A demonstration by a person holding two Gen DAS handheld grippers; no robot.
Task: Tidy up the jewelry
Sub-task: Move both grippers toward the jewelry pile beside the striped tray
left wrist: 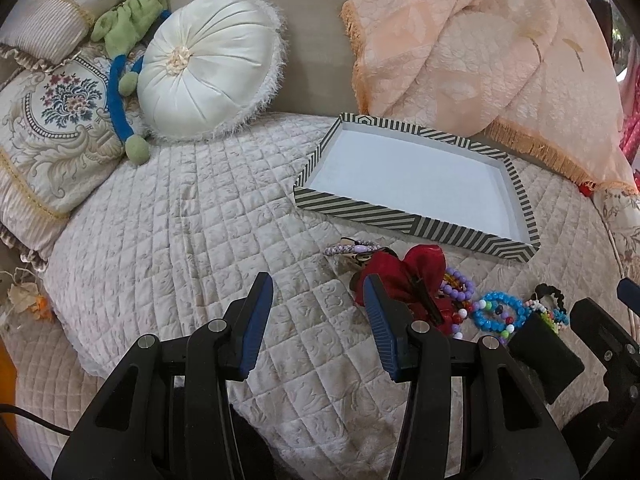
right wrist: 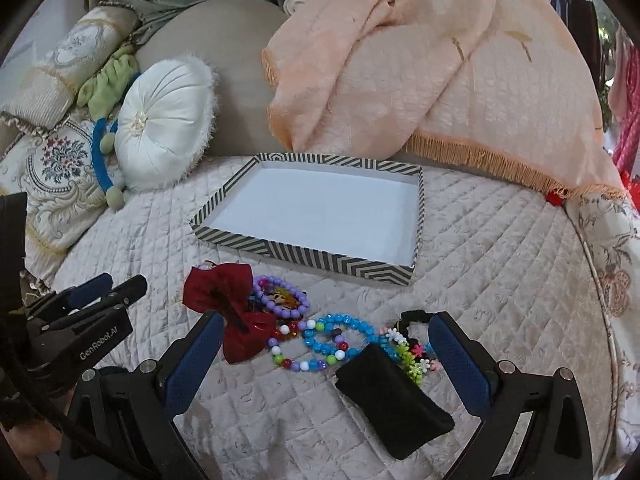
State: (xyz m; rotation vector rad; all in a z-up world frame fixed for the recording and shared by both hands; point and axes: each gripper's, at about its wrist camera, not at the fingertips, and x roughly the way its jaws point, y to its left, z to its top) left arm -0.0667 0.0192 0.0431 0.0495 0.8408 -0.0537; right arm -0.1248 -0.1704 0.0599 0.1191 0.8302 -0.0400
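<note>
Looking along the left gripper (left wrist: 318, 292) first, its two jaws stand spread wide with nothing between them, only the quilted bedspread (left wrist: 192, 216) below. The jewelry lies in a loose row to the right of these jaws and a little forward: a red bow (left wrist: 404, 276) is just beside the right finger, then a purple bead bracelet (left wrist: 460, 284), a blue bead bracelet (left wrist: 500, 312) and a black pouch (left wrist: 546, 354) further right. The striped tray (left wrist: 400, 216) sits beyond the row, its white floor bare. So the left gripper would need a turn to its right to reach anything, and the bow is the nearest piece for it.

From the right wrist view, the right gripper (right wrist: 326, 340) also has its jaws spread wide and holds nothing. Here the row lies straight ahead, running crosswise from left to right between the two fingers. The black pouch (right wrist: 394, 392) is nearest, between the fingers and toward the right one, its long axis slanted from upper left to lower right. The blue bead bracelet (right wrist: 340, 334) lies just behind it, flat on the quilt, and a small multicoloured piece (right wrist: 412, 354) touches the pouch near the right finger. The red bow (right wrist: 228, 312) is by the left finger. The striped tray (right wrist: 304, 250) stands further ahead, well apart from the jaws. Judging from this, the right gripper is better placed for the pouch or the blue bracelet, with a short reach forward and down.
</note>
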